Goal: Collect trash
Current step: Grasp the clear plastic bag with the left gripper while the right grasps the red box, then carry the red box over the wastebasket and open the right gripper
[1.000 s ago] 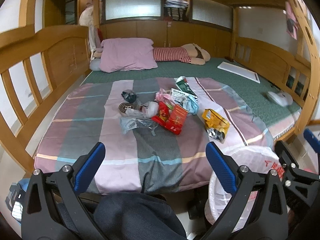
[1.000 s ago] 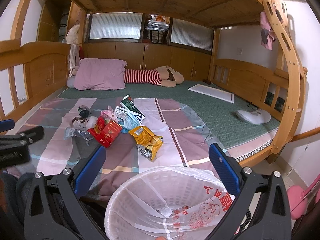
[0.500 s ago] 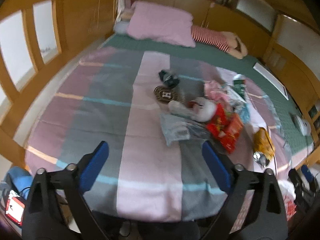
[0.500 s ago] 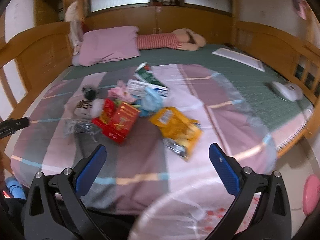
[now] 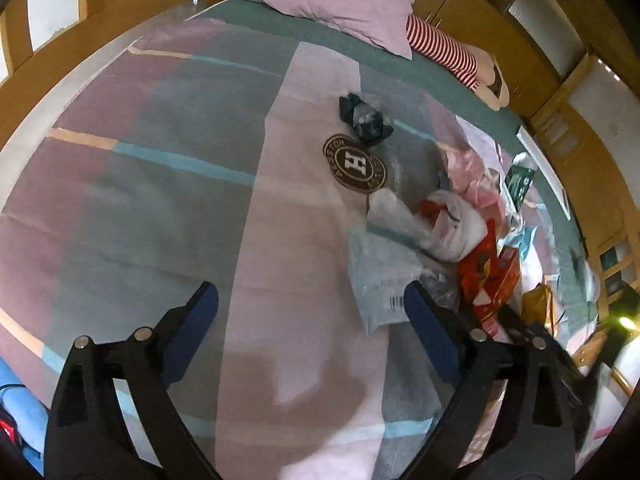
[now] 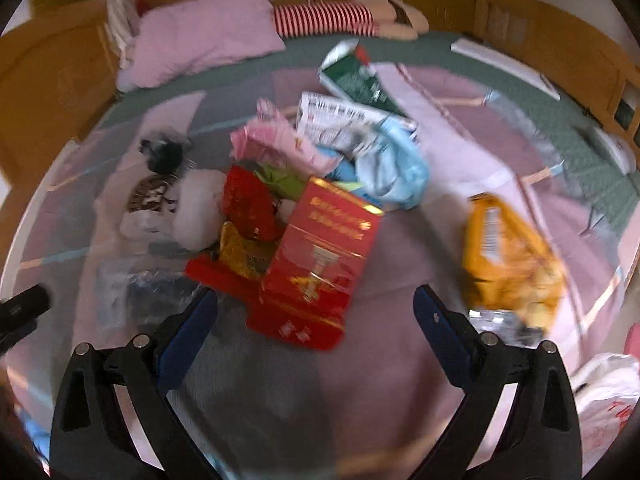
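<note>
Both hand-held grippers, left [image 5: 312, 312] and right [image 6: 316, 316], gape empty. We judge the red box [image 6: 320, 256], lower centre, light, stiff, crushable; pinch one edge.

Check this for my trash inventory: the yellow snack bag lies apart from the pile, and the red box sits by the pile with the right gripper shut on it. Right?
One thing is wrong. The right gripper is open, its jaws wide above the blanket, gripping nothing; the right wrist view shows it. The yellow snack bag does lie apart, and the red box sits by the pile.
</note>
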